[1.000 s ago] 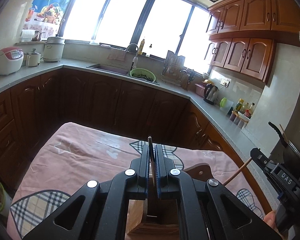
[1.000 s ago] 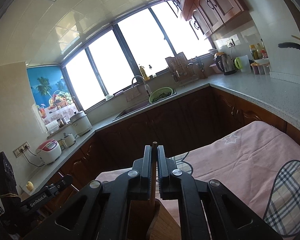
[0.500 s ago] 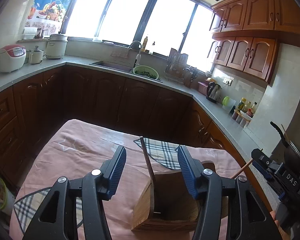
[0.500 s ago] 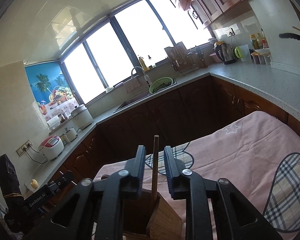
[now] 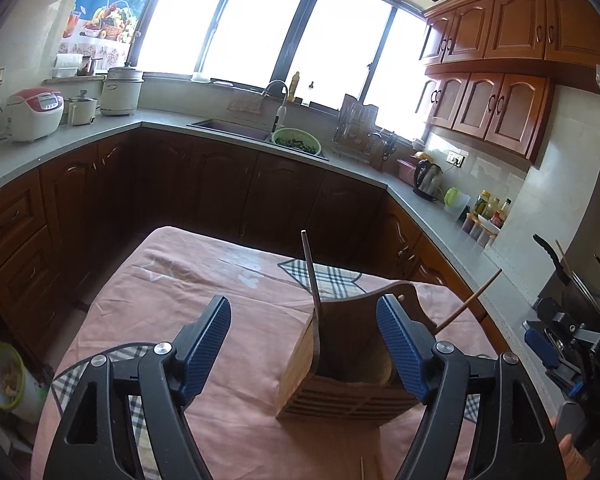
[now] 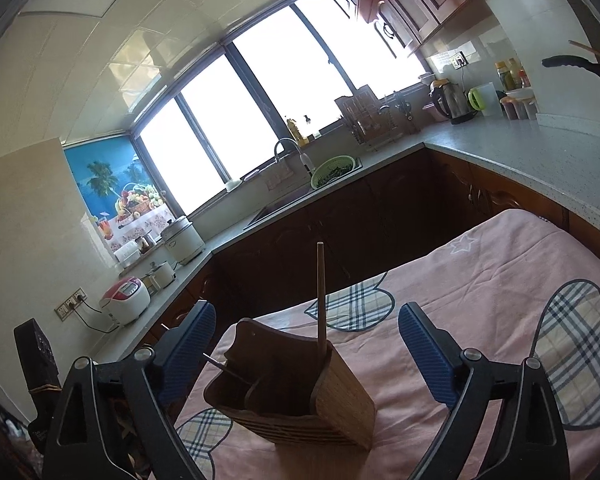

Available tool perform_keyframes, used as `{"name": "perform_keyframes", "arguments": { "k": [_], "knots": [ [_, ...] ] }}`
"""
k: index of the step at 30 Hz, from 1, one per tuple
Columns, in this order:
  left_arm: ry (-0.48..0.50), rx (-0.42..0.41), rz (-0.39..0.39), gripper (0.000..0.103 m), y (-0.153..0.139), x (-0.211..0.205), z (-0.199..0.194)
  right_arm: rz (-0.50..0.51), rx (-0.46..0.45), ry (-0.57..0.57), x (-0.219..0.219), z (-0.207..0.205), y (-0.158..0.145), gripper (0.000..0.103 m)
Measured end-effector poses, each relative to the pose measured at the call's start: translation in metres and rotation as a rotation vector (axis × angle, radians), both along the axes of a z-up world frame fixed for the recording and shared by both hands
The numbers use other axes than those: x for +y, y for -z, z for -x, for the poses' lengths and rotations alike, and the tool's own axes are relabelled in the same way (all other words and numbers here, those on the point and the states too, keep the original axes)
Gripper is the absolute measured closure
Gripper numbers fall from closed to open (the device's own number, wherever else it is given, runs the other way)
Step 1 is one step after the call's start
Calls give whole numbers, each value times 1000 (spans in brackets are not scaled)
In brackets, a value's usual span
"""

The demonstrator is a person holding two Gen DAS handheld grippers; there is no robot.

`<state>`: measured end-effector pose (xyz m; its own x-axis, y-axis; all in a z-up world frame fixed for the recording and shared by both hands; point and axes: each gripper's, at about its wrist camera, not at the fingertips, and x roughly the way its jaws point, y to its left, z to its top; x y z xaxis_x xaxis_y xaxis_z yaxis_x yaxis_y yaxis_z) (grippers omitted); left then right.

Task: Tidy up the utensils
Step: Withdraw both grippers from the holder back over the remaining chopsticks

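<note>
A wooden utensil holder [image 5: 340, 364] stands on the pink tablecloth [image 5: 220, 280]; it also shows in the right wrist view [image 6: 300, 396]. Two thin utensils stand in it: a dark stick [image 5: 311, 280] and a wooden stick [image 5: 470, 300] leaning right. In the right wrist view the upright stick [image 6: 321, 292] and a leaning one [image 6: 224, 365] show. My left gripper [image 5: 304, 348] is open and empty, just above the holder. My right gripper [image 6: 306, 356] is open and empty above the holder, and appears at the left wrist view's right edge [image 5: 556, 344].
A thin stick [image 5: 362, 468] lies on the cloth at the bottom edge. Dark kitchen cabinets and a grey counter [image 5: 100, 128] wrap around beyond the table, with a sink [image 5: 236, 128], kettle [image 5: 426, 174] and rice cooker [image 5: 34, 114].
Both grippers opened and let go of the sticks, which now stand in the holder. Both grippers drew back and opened wider.
</note>
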<state>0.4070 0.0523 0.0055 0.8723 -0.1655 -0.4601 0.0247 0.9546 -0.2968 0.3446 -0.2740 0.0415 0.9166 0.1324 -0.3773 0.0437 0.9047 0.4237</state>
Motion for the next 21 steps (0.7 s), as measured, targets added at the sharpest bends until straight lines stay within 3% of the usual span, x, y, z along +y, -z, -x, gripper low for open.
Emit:
{"name": "perform_keyframes", "arguments": {
  "k": [11,21],
  "knots": [
    [68,47,-40,26,-6,-4,72,43,43,-22,6,67,0,8],
    [54,87,-37,26,-7,4,130,86,97,-9,10,123,11,8]
  ]
}}
